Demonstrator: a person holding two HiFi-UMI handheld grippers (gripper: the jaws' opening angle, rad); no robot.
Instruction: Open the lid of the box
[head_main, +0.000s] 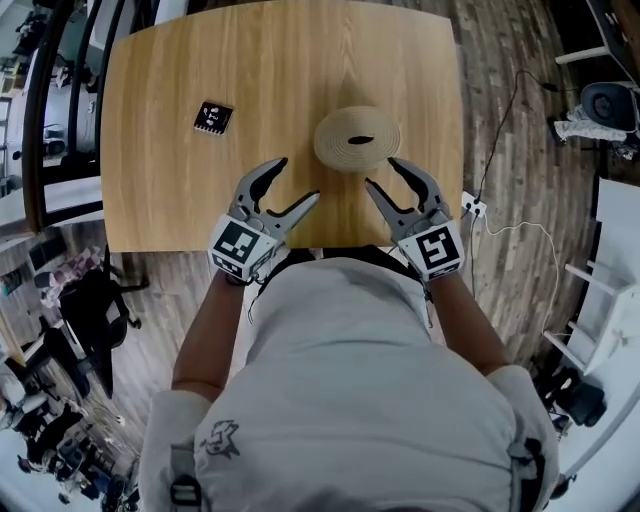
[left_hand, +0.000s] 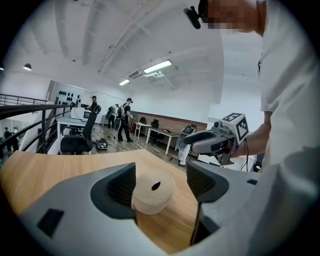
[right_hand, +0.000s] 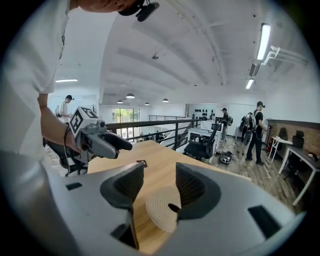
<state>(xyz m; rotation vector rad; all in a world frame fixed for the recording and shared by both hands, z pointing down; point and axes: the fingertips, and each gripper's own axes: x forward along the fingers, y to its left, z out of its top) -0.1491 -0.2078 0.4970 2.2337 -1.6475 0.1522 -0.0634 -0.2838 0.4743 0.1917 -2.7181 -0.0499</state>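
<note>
The round beige box (head_main: 357, 139), its lid ribbed in concentric coils around a dark oval slot, sat on the smooth wood-grain table (head_main: 200, 70). The left gripper (head_main: 297, 180) and right gripper (head_main: 383, 173) flanked its near side, their ridged grey jaws spread wide and gripping nothing.

Smooth pale wood-grain on table (head_main: 160, 90), faint sheen. Matt beige on round box (head_main: 357, 138), fine concentric ribbing on top, coiled-fibre look. Matt grey plastic on left gripper (head_main: 297, 180) and right gripper (head_main: 383, 172); dark ribbed pads (left_hand: 122, 185). Soft matt cloth on shirt (head_main: 350, 380).
</note>
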